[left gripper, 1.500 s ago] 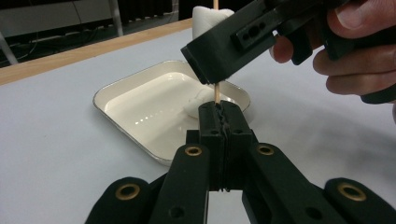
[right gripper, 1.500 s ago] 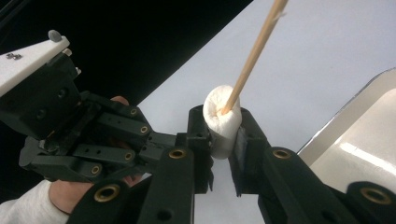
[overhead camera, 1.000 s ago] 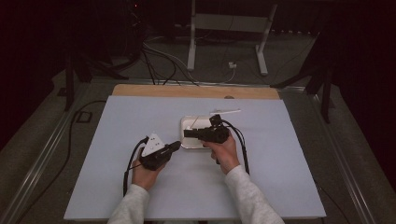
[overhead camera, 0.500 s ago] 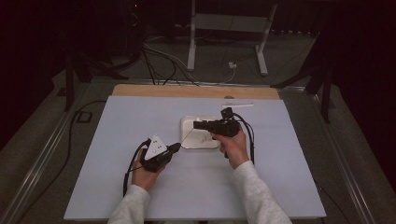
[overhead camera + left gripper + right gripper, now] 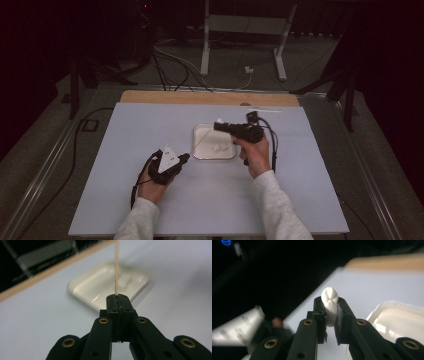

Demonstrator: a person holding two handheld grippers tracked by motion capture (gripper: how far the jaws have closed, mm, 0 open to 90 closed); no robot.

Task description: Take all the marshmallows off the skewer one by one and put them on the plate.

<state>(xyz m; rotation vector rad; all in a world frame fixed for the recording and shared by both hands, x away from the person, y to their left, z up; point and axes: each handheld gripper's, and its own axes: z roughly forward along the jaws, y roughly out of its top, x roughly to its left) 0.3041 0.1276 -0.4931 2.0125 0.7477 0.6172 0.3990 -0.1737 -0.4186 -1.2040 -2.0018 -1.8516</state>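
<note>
Now left tool [image 5: 117, 298] clamped on thin wooden stick [image 5: 116, 267], right tool [image 5: 330, 305] pinching white marshmallow [image 5: 330, 305] above tray [image 5: 204, 134].

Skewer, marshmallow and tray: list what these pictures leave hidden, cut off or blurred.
- Wooden skewer: in the left gripper view its far end runs off the top edge, and its near end is hidden between the shut jaws.
- White marshmallow: in the right gripper view its lower part is hidden by the jaws.
- White tray: the pieces in it are too small in the high view and blurred in the left gripper view.
</note>
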